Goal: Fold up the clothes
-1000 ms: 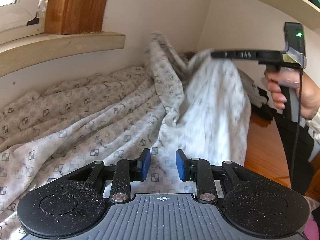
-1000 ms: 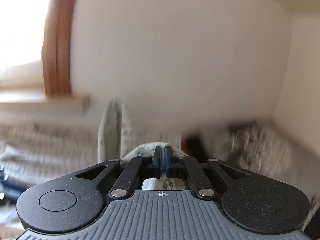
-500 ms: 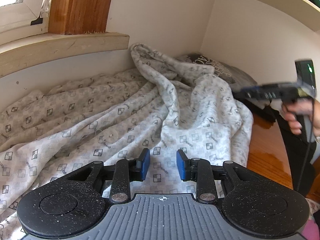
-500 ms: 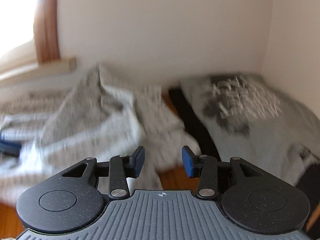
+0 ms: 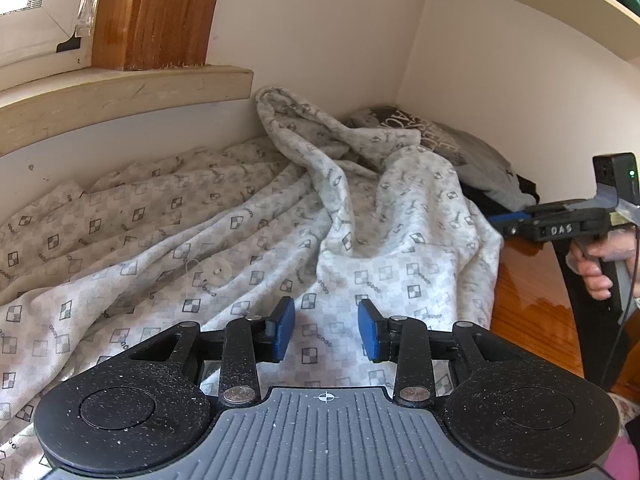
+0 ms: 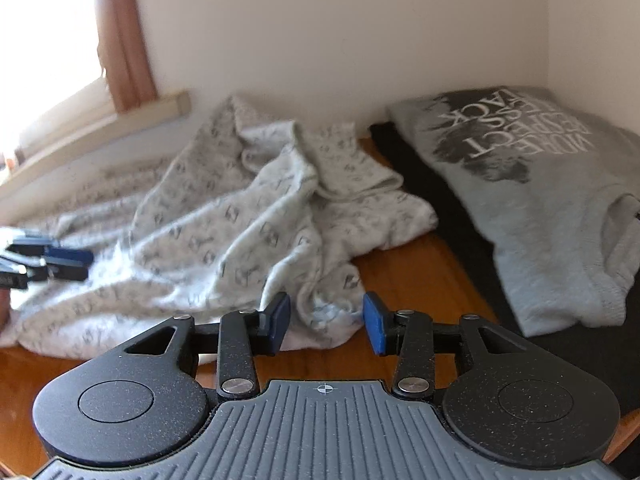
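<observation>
Hovering low over a rumpled garment, the left tongs [image 5: 326, 330] stand apart with nothing pinched between the blue pads, which have just been edging wider. The right tongs [image 6: 325, 324] are likewise apart and empty: a second ago they were clamped on a bunch of the fabric held high, and they have since let go and dropped to the cloth's near right edge, above bare wood.

That release has let the patterned garment [image 5: 224, 240] slump back into a heap, so the fold appears not to have taken; a fresh hold on an edge or corner is probably needed before any crease can be laid.

The garment is pale, printed all over with small checked squares and chain motifs, soft and heavily creased. It sprawls across the left and middle of the wooden worktop [image 6: 404, 268], its far end bunched in twisted ridges against the wall below a window sill [image 5: 120, 96]. To the right, lying apart from it, a grey printed sweatshirt [image 6: 540, 184] rests flat on a dark cloth [image 6: 452, 216]. A person's hand [image 5: 600, 268] grips the right tool's handle.
</observation>
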Motion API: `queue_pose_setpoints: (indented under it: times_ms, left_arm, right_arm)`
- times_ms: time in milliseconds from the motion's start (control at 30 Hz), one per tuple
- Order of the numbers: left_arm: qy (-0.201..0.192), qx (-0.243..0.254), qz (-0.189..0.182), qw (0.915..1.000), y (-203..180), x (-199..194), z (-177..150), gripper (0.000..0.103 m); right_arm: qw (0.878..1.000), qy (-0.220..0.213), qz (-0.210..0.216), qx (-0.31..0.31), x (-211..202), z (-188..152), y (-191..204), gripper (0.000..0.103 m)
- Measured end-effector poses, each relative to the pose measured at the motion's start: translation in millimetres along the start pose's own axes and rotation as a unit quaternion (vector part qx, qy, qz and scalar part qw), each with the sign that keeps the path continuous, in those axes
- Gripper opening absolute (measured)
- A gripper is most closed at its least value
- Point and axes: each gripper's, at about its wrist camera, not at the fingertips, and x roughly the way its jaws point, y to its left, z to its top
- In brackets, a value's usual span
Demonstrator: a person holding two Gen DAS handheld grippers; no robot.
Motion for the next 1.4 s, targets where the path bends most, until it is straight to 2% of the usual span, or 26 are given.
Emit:
queue_pose_setpoints:
  times_ms: [33,100,200,300,367,433,533,600,767,900,967,1000,1067,1100,1133,1233,1300,1333,1400]
  left_arm:
    - [0.0,0.0,0.0,1.0,0,0,0,0.039]
    - [0.0,-0.001,0.0,1.0,0,0,0,0.039]
    - [0.0,-0.001,-0.001,1.0,0,1,1,0.039]
    - [0.0,0.0,0.0,1.0,1,1,1,0.039]
    - [0.0,0.0,0.0,1.0,1,0,1,0.039]
    - [0.001,0.0,-0.001,1.0,1,1,2,0.039]
    - [0.001,0.001,-0.001,1.0,0,1,2,0.04]
    - [0.001,0.0,0.0,1.0,1,1,3,0.04]
    - [0.0,-0.002,-0.001,1.0,1,0,3,0.04]
    - [0.0,-0.004,-0.002,1.0,2,0,4,0.04]
    - [0.001,-0.004,-0.002,1.0,2,0,4,0.04]
    - [0.001,-0.003,-0.003,1.0,2,0,4,0.04]
    - [0.001,-0.003,-0.003,1.0,2,0,4,0.041]
    - [0.001,-0.002,-0.003,1.0,2,0,4,0.041]
    - [0.0,-0.002,-0.003,1.0,2,0,4,0.041]
    - [-0.003,-0.001,0.002,1.0,1,-2,4,0.046]
    - [-0.003,0.006,0.012,0.9999,-2,-2,6,0.059]
    - [-0.002,0.01,0.016,0.9998,-3,-2,8,0.062]
    - [0.003,0.013,0.013,0.9998,-5,1,13,0.061]
  right_arm:
    - [1.0,0.006,-0.004,-0.006,2,0,2,0.025]
    - [1.0,-0.005,-0.016,-0.008,-4,0,1,0.009]
    - [0.999,-0.035,-0.032,0.01,-23,1,-9,0.008]
    - [0.997,-0.035,-0.055,0.031,-26,-6,-16,0.008]
    - [0.993,-0.032,-0.105,0.047,-25,-10,-22,0.01]
    - [0.989,-0.041,-0.124,0.064,-26,-12,-28,0.012]
    - [0.991,-0.074,-0.089,0.062,-31,-16,-15,0.014]
    - [0.992,-0.094,-0.064,0.045,-34,-17,3,0.021]
    - [0.997,-0.072,0.0,-0.01,-12,-18,38,0.022]
    - [0.998,-0.051,-0.033,-0.012,-1,-23,23,0.022]
    - [0.997,-0.056,-0.045,0.011,-5,-24,3,0.008]
    - [0.997,-0.061,-0.049,0.014,-9,-23,2,0.006]
    - [0.995,-0.072,-0.06,0.019,-15,-20,-1,0.012]
    - [0.994,-0.082,-0.074,0.01,-19,-20,6,0.024]
    - [0.993,-0.09,-0.076,0.004,-22,-19,12,0.027]
    - [0.995,-0.096,-0.04,-0.008,-20,-20,32,0.03]
    - [0.996,-0.085,-0.017,-0.032,-11,-25,51,0.034]
    - [0.996,-0.081,-0.014,-0.041,-8,-27,57,0.035]
    - [0.996,-0.078,-0.009,-0.046,0,-30,63,0.037]
